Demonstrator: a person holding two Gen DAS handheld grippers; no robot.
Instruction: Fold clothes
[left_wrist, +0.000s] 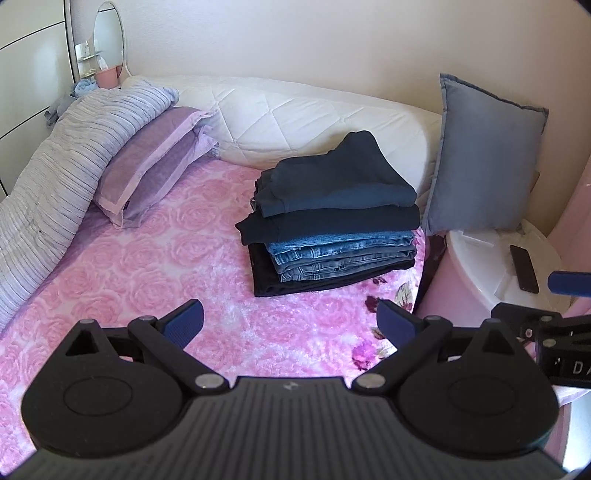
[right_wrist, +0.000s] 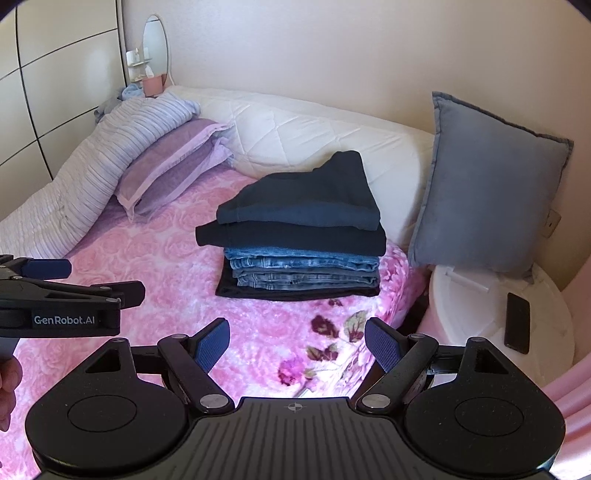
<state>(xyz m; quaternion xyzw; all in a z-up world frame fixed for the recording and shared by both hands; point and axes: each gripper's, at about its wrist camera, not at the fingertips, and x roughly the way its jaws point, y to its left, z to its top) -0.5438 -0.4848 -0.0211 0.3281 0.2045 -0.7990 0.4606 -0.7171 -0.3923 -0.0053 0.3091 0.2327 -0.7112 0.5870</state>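
Left wrist view: folded stack (left_wrist: 332, 218) near bedspread (left_wrist: 147, 280) edge, grippers apart

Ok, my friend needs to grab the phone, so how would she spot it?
Start at the tall grey-blue cushion leaning on the wall right of the bed. Below it is a round white side table; the phone lies flat there, the only dark slab on that white top.

A home bedroom. A bed (left_wrist: 147, 280) with a pink rose blanket carries pillows (left_wrist: 155, 162). An oval mirror (left_wrist: 109, 37) and wardrobe doors (left_wrist: 29, 74) stand behind.
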